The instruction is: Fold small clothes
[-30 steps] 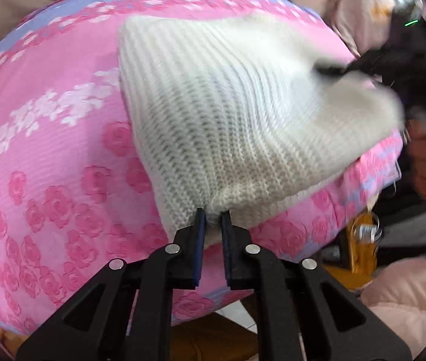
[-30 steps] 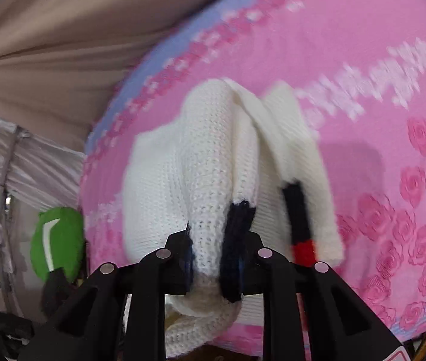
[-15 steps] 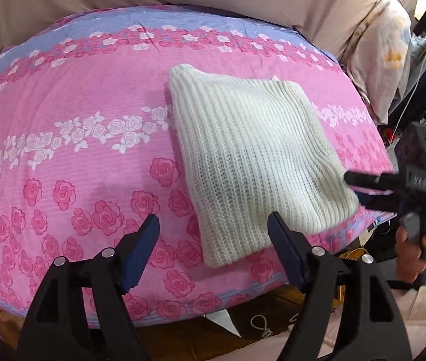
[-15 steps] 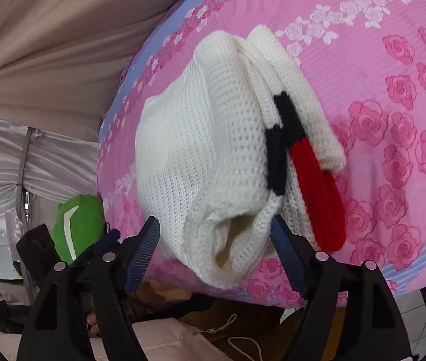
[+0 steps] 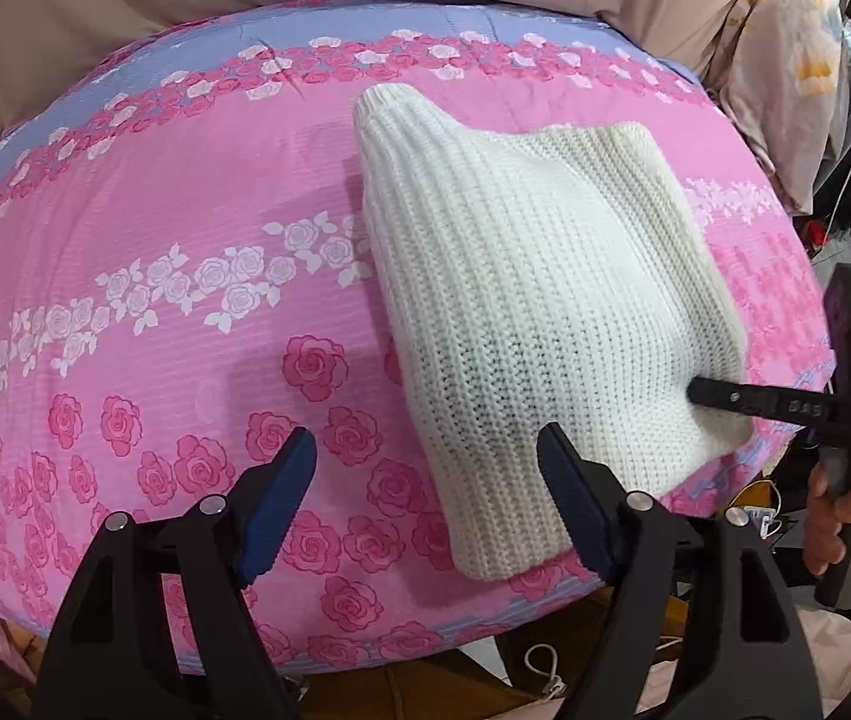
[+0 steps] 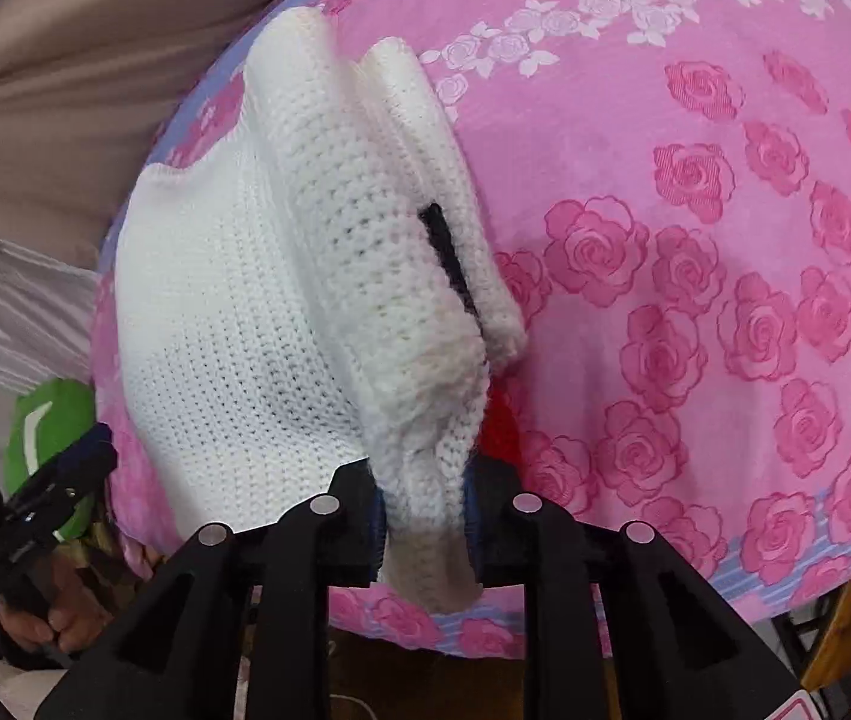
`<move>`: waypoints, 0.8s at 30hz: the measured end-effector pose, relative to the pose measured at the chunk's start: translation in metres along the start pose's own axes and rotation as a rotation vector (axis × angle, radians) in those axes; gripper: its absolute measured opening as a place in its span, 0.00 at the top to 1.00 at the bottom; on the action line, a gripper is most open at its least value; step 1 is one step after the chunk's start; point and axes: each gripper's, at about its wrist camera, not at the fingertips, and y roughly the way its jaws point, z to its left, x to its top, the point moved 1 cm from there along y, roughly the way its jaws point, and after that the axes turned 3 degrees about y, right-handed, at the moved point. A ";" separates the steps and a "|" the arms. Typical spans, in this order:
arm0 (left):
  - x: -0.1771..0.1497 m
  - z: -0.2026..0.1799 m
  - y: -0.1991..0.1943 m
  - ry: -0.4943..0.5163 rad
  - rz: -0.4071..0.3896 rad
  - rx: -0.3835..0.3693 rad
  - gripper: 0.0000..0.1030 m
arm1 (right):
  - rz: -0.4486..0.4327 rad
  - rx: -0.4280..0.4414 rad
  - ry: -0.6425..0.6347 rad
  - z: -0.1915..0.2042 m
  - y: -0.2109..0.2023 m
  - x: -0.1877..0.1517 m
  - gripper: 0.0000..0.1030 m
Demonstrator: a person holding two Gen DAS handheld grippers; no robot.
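Pink rose bedspread (image 5: 125, 324) under folded white knit sweater (image 5: 545, 312), lying near front edge. Left gripper (image 5: 425, 498) spread wide, empty, just short of it. Right view: right gripper (image 6: 425, 516) clamped on sweater's corner, prob. to tidy fold.

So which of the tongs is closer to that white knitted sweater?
Right. The right tongs are shut on the white knitted sweater at its edge; the left tongs hang open beside its near corner, not touching.
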 end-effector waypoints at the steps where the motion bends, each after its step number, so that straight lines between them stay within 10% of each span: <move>1: 0.001 0.001 -0.002 -0.002 -0.007 0.008 0.28 | -0.020 0.003 -0.005 0.004 -0.009 0.001 0.75; 3: 0.001 0.004 -0.002 -0.020 -0.008 0.016 0.27 | -0.095 -0.027 -0.014 0.012 -0.035 0.006 0.56; 8: 0.005 0.012 0.000 -0.064 0.001 0.027 0.27 | -0.214 -0.054 -0.084 0.035 -0.076 0.042 0.43; 14: 0.025 0.008 -0.001 -0.089 -0.025 0.014 0.27 | -0.175 -0.092 -0.184 0.070 -0.019 0.100 0.38; 17: 0.030 0.007 0.001 -0.092 -0.028 0.020 0.27 | -0.116 -0.090 -0.218 0.076 0.015 0.109 0.83; 24: 0.021 0.021 0.005 -0.145 -0.010 0.032 0.26 | -0.321 0.064 -0.171 0.077 -0.047 0.106 0.86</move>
